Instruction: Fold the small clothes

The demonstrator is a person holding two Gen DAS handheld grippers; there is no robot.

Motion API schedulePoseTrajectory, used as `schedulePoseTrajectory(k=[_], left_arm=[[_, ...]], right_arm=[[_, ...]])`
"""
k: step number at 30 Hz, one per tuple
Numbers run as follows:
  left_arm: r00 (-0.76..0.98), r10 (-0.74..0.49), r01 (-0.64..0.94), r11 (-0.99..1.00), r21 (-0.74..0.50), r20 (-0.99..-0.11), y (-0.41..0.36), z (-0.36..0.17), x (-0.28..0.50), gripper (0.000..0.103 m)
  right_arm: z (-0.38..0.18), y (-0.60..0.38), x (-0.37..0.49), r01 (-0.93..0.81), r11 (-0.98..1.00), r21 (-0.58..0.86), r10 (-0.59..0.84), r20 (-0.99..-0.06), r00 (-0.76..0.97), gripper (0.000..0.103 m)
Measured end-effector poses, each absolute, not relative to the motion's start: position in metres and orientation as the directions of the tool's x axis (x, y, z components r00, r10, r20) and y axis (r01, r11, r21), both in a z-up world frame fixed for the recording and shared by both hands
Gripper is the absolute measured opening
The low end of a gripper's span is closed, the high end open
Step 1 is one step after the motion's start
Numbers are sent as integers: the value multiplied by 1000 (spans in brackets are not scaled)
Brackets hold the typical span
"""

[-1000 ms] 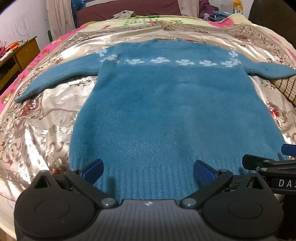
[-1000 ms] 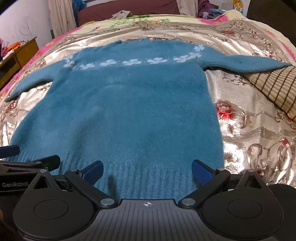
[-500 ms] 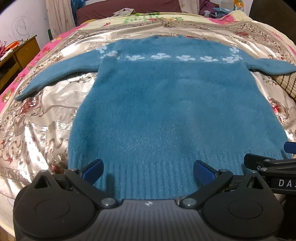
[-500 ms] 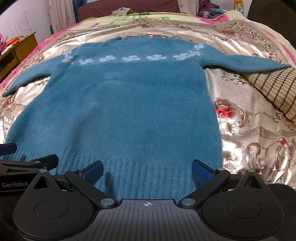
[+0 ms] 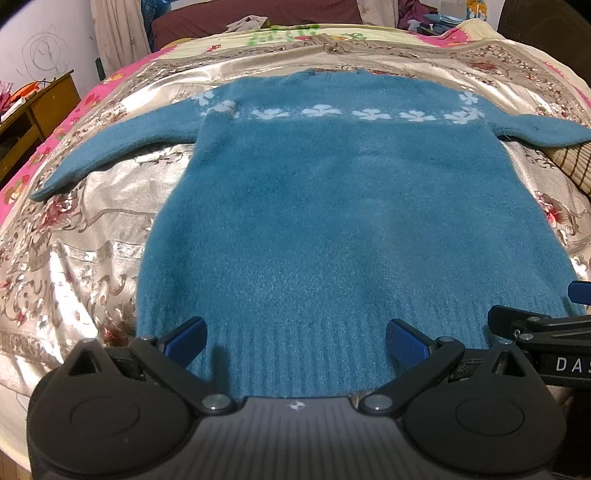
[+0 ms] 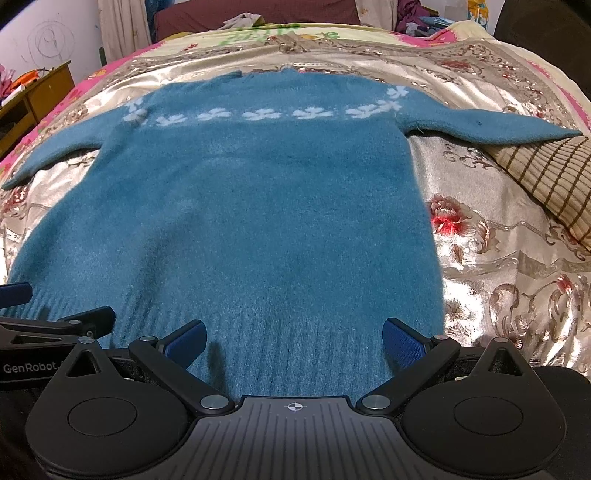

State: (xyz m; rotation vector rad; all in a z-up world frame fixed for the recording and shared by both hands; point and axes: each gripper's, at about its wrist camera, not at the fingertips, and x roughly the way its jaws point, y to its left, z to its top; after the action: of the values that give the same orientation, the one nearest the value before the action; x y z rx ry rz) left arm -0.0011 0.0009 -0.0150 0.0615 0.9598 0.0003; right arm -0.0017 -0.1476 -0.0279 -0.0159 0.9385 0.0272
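Observation:
A small blue fuzzy sweater (image 5: pixel 332 221) with a band of white flowers lies flat on the bed, sleeves spread to both sides; it also shows in the right wrist view (image 6: pixel 240 221). My left gripper (image 5: pixel 295 341) is open and empty, just above the ribbed hem (image 5: pixel 303 354) near its left half. My right gripper (image 6: pixel 293 341) is open and empty above the hem's right half (image 6: pixel 295 354). Each gripper shows at the edge of the other's view: the right one (image 5: pixel 532 325) and the left one (image 6: pixel 55 321).
The sweater rests on a shiny floral bedspread (image 6: pixel 498 258). A brown checked cushion (image 6: pixel 546 173) lies at the right, under the right sleeve tip. A wooden desk (image 5: pixel 33 110) stands at the far left. Clothes and a dark headboard (image 5: pixel 258 18) lie at the back.
Both grippers have drawn back and risen slightly, so the whole sweater sits farther away in both views. Both stay open. The sweater has not moved.

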Motion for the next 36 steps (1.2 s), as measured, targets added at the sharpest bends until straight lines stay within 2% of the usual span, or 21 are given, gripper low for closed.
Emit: schedulePoseTrajectory(k=[18, 36], left_arm=[[577, 47, 36, 996, 83, -815, -3, -17, -1, 103], [528, 33, 35, 998, 60, -849, -1, -29, 0, 103]], right_arm=[[-31, -147, -2, -27, 1000, -16, 3, -812, 583, 101], [-37, -144, -2, -36, 999, -38, -11, -826, 563, 102]])
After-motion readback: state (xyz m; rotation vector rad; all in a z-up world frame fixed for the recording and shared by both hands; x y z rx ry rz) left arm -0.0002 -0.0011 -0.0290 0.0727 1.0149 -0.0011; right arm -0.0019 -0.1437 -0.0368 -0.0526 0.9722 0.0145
